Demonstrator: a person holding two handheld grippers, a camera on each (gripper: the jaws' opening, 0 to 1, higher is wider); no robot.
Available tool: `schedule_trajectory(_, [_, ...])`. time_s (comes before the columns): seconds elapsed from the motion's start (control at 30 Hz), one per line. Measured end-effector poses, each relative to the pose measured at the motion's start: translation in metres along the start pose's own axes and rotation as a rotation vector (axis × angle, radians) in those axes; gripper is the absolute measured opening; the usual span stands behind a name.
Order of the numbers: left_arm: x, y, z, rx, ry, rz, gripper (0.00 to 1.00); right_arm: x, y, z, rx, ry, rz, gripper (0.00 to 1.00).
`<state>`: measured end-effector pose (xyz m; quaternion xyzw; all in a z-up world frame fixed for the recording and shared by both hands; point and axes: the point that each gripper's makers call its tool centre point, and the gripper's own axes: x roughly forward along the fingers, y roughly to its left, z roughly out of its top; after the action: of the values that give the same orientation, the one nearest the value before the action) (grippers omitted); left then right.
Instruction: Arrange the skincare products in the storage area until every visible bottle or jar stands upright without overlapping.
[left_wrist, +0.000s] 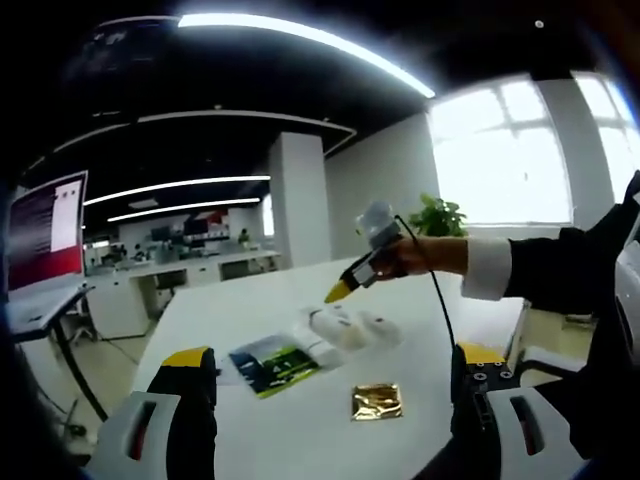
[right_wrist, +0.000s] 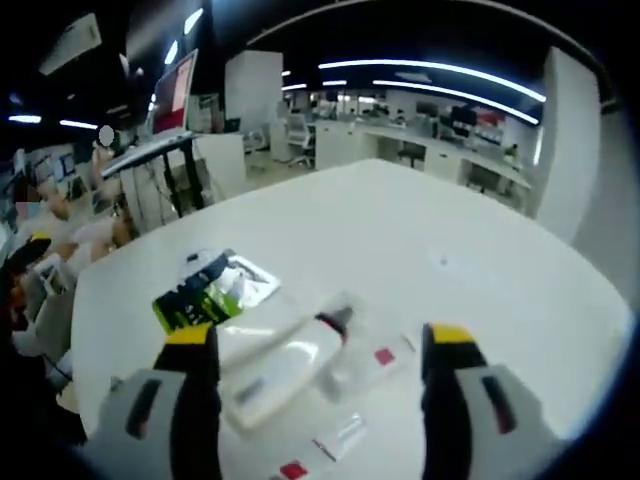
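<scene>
White worktop (left_wrist: 300, 420), large and mostly bare, in an open office: ceiling strip lights, white pillar, rows of desks behind, a bright window with a potted plant (left_wrist: 437, 216) beside it, a red-lit monitor (left_wrist: 47, 232) at the edge. Skincare products sit in one loose cluster mid-worktop: a green-and-black pouch (right_wrist: 190, 300) lying flat, pale tubes (right_wrist: 275, 365) on their sides and touching one another, clear sachets with red marks near them, and a gold foil sachet (left_wrist: 377, 401) apart from the rest. Nothing stands upright yet; task looks barely begun. Left tongs (left_wrist: 335, 385) held back from the cluster, jaws wide, nothing between them. Right tongs (right_wrist: 320, 355) hang just above the tubes, jaws wide and empty, straddling the nearest one; in the left gripper view they show in a sleeved hand over the pile. Judgement: best to single out one tube, close across its body near the cap, lift it free of its neighbours before tipping it onto its cap on bare surface. Flat sachets likely won't stand.
</scene>
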<state>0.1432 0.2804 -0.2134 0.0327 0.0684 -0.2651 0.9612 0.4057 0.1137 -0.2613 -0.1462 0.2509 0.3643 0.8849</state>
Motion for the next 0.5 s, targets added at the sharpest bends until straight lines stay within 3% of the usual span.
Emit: schedule_trajectory(0.5, [-0.001, 0.008, -0.002, -0.005, 0.006, 0.013, 0.99, 0.028, -0.031, 0.002, -0.005, 0.081, -0.029, 0.71])
